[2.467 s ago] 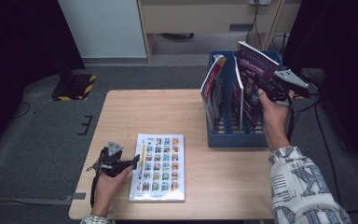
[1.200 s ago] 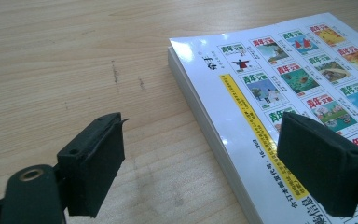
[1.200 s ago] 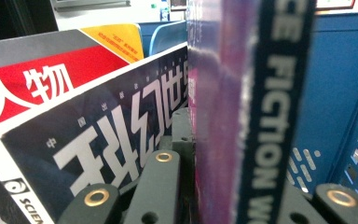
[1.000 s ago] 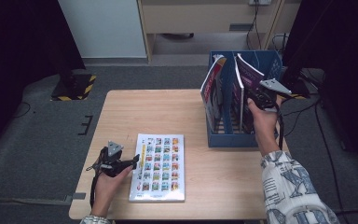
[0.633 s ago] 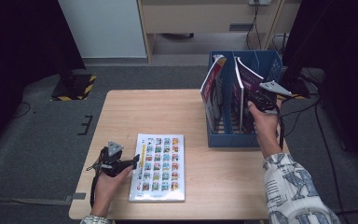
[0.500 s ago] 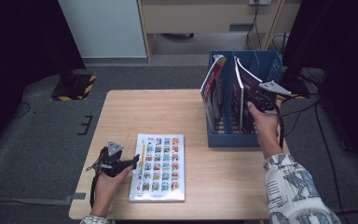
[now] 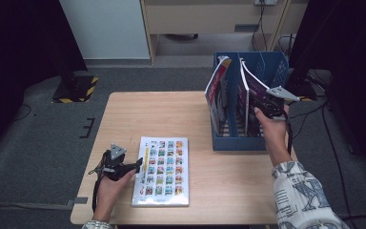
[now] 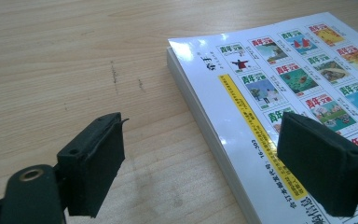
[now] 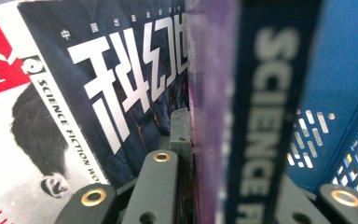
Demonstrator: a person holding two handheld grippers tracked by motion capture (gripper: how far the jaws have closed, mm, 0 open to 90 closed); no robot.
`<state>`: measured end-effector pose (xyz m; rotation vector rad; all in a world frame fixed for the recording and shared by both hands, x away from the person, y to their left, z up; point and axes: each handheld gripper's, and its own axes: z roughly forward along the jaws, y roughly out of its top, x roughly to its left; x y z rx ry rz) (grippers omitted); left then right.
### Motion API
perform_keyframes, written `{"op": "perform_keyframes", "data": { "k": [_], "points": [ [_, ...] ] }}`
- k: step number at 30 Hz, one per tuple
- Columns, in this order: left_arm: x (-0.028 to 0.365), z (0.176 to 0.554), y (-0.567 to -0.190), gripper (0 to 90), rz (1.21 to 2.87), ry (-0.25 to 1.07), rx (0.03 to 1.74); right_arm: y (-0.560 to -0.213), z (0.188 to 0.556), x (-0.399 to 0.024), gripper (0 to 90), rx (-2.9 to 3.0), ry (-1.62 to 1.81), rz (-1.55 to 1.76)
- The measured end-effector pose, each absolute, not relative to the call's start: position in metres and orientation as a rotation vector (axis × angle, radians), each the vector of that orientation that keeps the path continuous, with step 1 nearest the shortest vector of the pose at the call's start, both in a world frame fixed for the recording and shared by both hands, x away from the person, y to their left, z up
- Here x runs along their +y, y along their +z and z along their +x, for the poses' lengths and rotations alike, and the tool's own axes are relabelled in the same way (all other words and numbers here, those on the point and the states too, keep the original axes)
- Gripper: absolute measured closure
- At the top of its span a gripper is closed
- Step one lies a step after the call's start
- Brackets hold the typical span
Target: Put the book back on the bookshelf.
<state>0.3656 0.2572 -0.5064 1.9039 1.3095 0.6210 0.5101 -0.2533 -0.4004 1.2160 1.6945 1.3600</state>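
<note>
The right gripper (image 7: 270,106) is clamped on the edge of a thin purple-covered magazine (image 7: 253,98), its jaws pressed together on the cover as the right gripper view shows close up. That magazine stands upright, slightly tilted, in a blue plastic file rack with perforated walls (image 7: 272,67) at the right rear of the light wooden table (image 7: 171,112). The magazine sits in a middle slot of the rack. One slot to the left leans a second magazine with a red-and-white cover (image 7: 218,90). In the right gripper view, the cover beside the held one is dark with large white Chinese characters, the words "SCIENCE FICTION WO…" along its edge, a grey portrait and a red patch. The held magazine's spine reads "SCIENCE", blurred.

The left gripper (image 7: 136,165) rests low near the front left of the table with its jaws apart, gripping nothing, astride the near left edge of a thick white book (image 7: 163,170) lying flat. Its glossy cover carries a grid of small colourful cover pictures, each headed with green Chinese characters, and a yellow strip of fine print that is too small to read
</note>
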Motion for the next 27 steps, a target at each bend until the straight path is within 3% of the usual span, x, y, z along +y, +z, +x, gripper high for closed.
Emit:
{"op": "perform_keyframes", "data": {
  "k": [27],
  "points": [
    [0.257, 0.366, -0.506, 14.7, 1.901, 0.623, 1.311, -0.382, 0.491, -0.255, 81.7, 1.681, 1.414, 1.126]
  ]
}}
